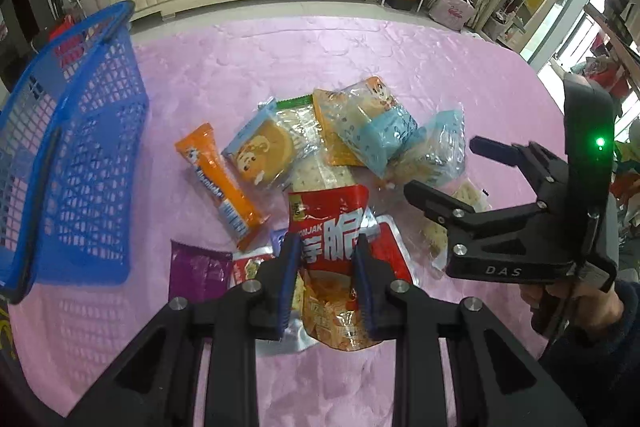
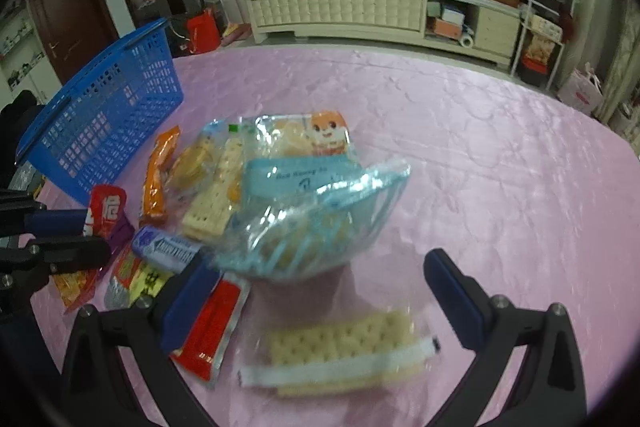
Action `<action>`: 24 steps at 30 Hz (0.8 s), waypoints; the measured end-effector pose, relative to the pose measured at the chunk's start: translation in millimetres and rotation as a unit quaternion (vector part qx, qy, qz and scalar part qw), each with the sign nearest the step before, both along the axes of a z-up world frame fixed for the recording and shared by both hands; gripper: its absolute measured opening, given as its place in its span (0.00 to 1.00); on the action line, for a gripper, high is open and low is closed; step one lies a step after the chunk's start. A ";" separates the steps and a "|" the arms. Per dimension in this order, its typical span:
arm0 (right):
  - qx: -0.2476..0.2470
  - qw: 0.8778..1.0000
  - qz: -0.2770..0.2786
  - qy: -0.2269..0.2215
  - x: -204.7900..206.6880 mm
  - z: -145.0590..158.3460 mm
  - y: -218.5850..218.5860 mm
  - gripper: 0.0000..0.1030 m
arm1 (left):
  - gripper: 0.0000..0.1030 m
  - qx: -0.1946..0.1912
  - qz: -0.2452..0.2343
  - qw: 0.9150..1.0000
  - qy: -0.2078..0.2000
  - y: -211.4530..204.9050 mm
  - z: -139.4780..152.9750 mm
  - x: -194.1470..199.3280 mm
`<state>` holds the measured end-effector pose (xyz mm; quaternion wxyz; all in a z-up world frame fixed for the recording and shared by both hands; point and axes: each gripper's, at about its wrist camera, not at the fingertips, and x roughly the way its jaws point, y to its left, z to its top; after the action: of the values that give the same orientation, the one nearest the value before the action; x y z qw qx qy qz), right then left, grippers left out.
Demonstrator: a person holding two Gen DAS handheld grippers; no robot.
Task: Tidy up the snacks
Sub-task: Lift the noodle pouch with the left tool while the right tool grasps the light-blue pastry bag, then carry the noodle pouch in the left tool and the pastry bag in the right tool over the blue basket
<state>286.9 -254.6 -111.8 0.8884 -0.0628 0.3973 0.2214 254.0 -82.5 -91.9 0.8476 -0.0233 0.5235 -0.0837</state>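
While the blue basket (image 1: 76, 163) stood at the left with no snack visible inside it, sorting had barely begun.

My left tongs (image 1: 326, 281) pinched the red konjak pouch (image 1: 332, 227), lifted off the pink tablecloth (image 1: 360, 47). The orange packet (image 1: 224, 183), the cake packs and the cracker sleeve (image 2: 344, 347) lay loose. My right tongs (image 2: 320, 291) were spread wide, holding nothing.

Both wrist cameras look steeply down, close over the pink tablecloth (image 1: 400, 59), sharing snack pile (image 2: 256, 179) and blue basket (image 1: 80, 147).
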 end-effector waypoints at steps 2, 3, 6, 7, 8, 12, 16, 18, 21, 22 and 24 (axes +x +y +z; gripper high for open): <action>-0.007 1.000 0.014 -0.007 5.9 -1.1 2.9 1.00 | 0.24 0.005 -0.004 1.000 0.001 -3.0 -2.0 3.9; -0.012 1.000 0.020 -0.009 8.1 -2.1 4.3 0.98 | 0.24 0.009 -0.006 1.000 0.001 -4.9 -3.2 5.9; -0.018 0.998 0.061 -0.010 16.9 -5.5 9.8 0.86 | 0.24 0.015 -0.005 1.000 0.005 -8.7 -7.4 10.5; -0.015 0.997 0.070 -0.006 16.6 -6.5 10.9 0.77 | 0.24 0.013 -0.004 1.000 0.007 -10.5 -5.5 9.3; -0.012 0.997 0.080 -0.002 15.4 -7.1 12.7 0.72 | 0.24 0.012 -0.005 1.000 0.008 -11.3 -6.1 9.3; -0.036 0.996 0.080 -0.009 5.5 -4.1 20.0 0.64 | 0.24 0.010 -0.007 1.000 0.006 -11.6 -5.2 5.3; -0.035 0.997 0.061 -0.001 -7.7 4.3 15.6 0.63 | 0.24 0.003 -0.009 1.000 -0.005 -7.4 5.2 -5.1; -0.047 0.998 0.053 -0.003 -18.5 8.7 13.7 0.63 | 0.24 0.011 -0.011 1.000 -0.014 -8.0 11.8 -13.2; -0.058 0.997 0.049 -0.006 -37.7 16.5 11.9 0.63 | 0.24 0.021 -0.015 0.999 -0.025 -6.9 23.3 -28.3; -0.057 0.997 0.048 -0.007 -45.9 22.8 11.8 0.63 | 0.24 0.020 -0.016 0.999 -0.029 -5.3 27.5 -34.0; -0.051 0.998 0.046 -0.013 -58.3 35.7 11.4 0.63 | 0.24 0.017 -0.016 0.999 -0.034 -1.7 35.4 -43.9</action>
<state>228.6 -243.2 -76.0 0.8779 -0.1290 0.3932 0.2410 210.2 -84.2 -56.5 0.8640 0.0024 0.4956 -0.0888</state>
